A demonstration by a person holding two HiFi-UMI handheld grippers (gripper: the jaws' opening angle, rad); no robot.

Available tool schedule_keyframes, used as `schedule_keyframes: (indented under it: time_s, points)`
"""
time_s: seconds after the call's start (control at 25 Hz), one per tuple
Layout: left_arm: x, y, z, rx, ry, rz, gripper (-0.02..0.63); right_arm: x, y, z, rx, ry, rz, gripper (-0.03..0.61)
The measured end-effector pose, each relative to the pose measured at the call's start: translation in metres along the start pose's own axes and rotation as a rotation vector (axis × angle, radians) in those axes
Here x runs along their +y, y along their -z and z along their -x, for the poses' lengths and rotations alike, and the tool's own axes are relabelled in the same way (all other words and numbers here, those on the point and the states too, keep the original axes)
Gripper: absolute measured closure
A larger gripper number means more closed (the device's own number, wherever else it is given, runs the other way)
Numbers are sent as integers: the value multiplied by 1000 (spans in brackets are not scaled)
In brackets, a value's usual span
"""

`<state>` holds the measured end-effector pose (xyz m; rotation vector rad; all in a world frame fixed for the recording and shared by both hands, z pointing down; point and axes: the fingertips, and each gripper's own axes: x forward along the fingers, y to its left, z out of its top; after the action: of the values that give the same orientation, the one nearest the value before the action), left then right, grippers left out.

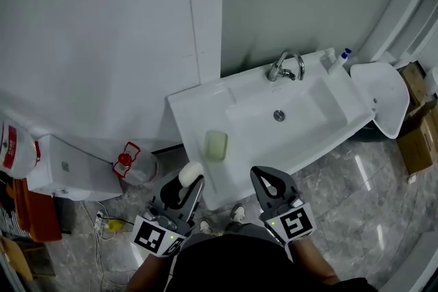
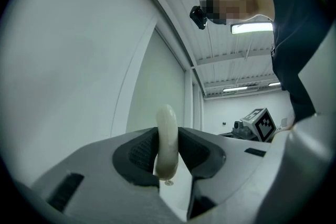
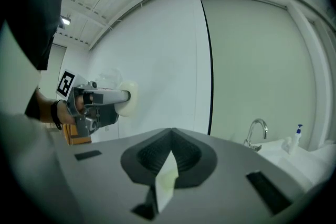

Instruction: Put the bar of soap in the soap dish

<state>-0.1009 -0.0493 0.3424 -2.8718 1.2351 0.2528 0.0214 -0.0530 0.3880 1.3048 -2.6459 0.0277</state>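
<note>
The left gripper (image 1: 191, 181) and the right gripper (image 1: 263, 178) are built of grey shells with black ribbed jaws. A white cube (image 1: 154, 237) printed with black square markers is mounted on each, with a small green light. A dark top (image 1: 233, 267) and a dark wristband (image 3: 55, 113) are worn.

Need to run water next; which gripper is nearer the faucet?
Right. The right gripper hangs this side of the faucet, slightly left of it; the left gripper, holding the soap, is farther left.
</note>
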Motion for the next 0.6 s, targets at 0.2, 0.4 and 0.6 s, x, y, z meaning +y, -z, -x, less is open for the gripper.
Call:
schedule_keyframes:
  time_s: [0.2, 0.4, 0.6]
  points:
    - [0, 1, -12, -9, -42, 3, 505, -13, 7, -11, -17, -51, -17, 566]
    - [10, 12, -13, 20, -86, 33, 505, -19, 13, -22, -16, -82, -20, 566]
    - [21, 31, -19, 64, -87, 72, 505, -31, 17, -24, 8, -67, -19, 566]
